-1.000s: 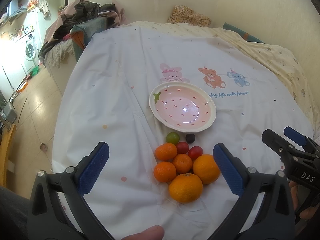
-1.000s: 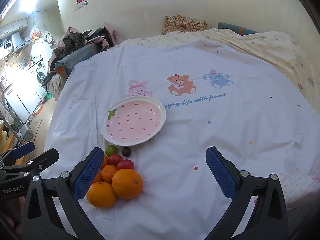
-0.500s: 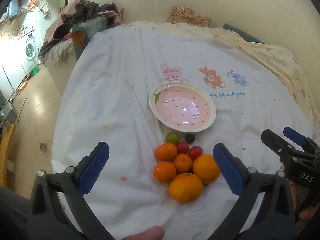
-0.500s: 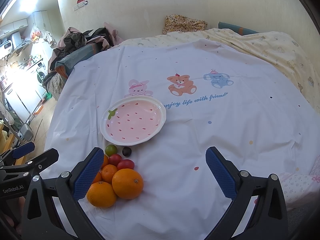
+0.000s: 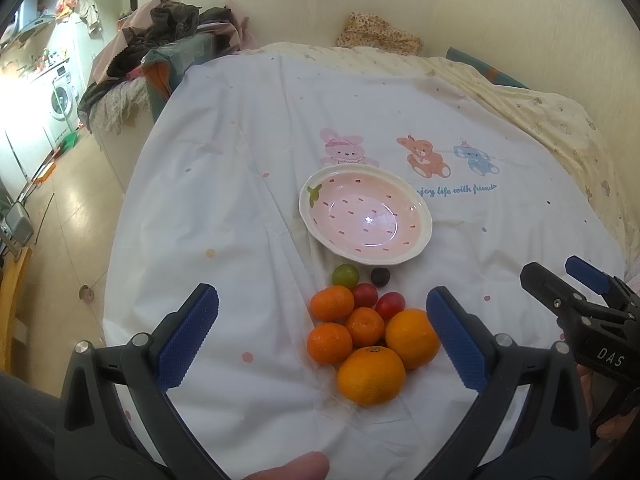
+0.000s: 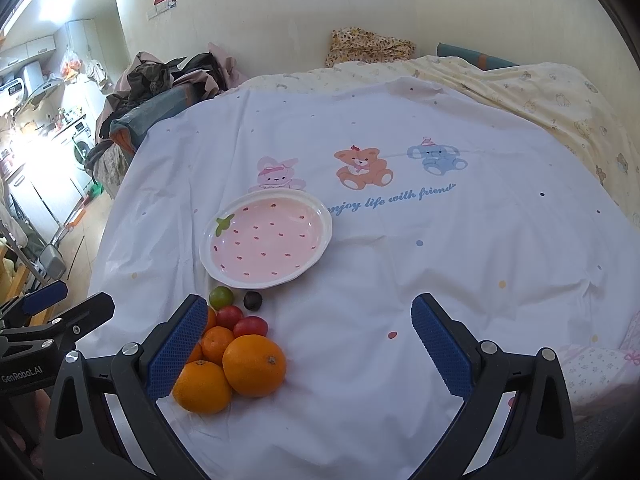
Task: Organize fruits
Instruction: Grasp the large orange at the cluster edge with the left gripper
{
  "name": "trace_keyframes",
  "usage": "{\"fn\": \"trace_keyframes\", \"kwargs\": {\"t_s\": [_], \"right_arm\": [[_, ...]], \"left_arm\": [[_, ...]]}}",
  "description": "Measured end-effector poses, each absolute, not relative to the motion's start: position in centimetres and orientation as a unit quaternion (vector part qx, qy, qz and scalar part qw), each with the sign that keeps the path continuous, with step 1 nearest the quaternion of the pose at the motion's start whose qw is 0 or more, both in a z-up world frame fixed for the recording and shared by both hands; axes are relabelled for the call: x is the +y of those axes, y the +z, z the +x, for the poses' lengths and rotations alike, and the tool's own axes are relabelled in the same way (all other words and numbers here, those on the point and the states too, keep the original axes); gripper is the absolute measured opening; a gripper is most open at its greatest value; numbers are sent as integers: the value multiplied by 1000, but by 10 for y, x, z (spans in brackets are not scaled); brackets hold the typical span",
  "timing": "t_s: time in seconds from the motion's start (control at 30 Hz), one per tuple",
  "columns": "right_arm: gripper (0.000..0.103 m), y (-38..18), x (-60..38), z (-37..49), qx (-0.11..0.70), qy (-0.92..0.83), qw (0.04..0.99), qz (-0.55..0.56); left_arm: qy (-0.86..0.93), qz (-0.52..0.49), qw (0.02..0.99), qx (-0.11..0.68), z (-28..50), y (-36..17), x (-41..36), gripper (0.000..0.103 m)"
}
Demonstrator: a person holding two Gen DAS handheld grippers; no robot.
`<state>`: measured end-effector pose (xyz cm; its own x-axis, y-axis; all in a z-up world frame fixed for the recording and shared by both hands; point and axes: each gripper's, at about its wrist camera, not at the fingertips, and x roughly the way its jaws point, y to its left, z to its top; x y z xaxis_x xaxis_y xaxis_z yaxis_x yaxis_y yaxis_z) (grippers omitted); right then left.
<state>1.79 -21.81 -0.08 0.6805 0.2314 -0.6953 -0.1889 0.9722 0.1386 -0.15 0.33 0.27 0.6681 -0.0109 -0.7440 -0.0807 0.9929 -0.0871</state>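
A pink strawberry-pattern bowl (image 5: 366, 218) stands empty on the white sheet; it also shows in the right wrist view (image 6: 266, 240). Just in front of it lies a fruit pile: two large oranges (image 5: 371, 376) (image 6: 254, 365), three small mandarins (image 5: 332, 302), two red cherry tomatoes (image 5: 390, 305), a green one (image 5: 345, 275) and a dark one (image 5: 380, 276). My left gripper (image 5: 322, 334) is open, above the near side of the pile. My right gripper (image 6: 306, 344) is open, to the right of the pile, its left finger over the mandarins.
The sheet (image 6: 440, 240) with cartoon animals covers a bed. Its left edge drops to the floor (image 5: 60, 220). A heap of clothes (image 5: 168, 36) lies at the far left. A yellow quilt (image 6: 540, 96) lies at the far right.
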Motion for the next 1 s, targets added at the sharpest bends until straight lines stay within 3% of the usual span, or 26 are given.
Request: {"fn": "trace_keyframes", "kwargs": {"t_s": [0.37, 0.8, 0.97, 1.0], "right_arm": [[103, -9, -232, 29, 419, 101, 900, 57], [103, -49, -272, 48, 523, 48, 842, 124], [103, -53, -274, 51, 532, 48, 834, 137], [103, -52, -274, 52, 531, 49, 835, 137]], "left_arm": [[18, -8, 885, 466, 4, 0, -5, 103], [5, -28, 796, 605, 15, -59, -2, 102], [-33, -15, 771, 636, 21, -85, -33, 92], [-41, -11, 764, 644, 24, -93, -40, 85]]}}
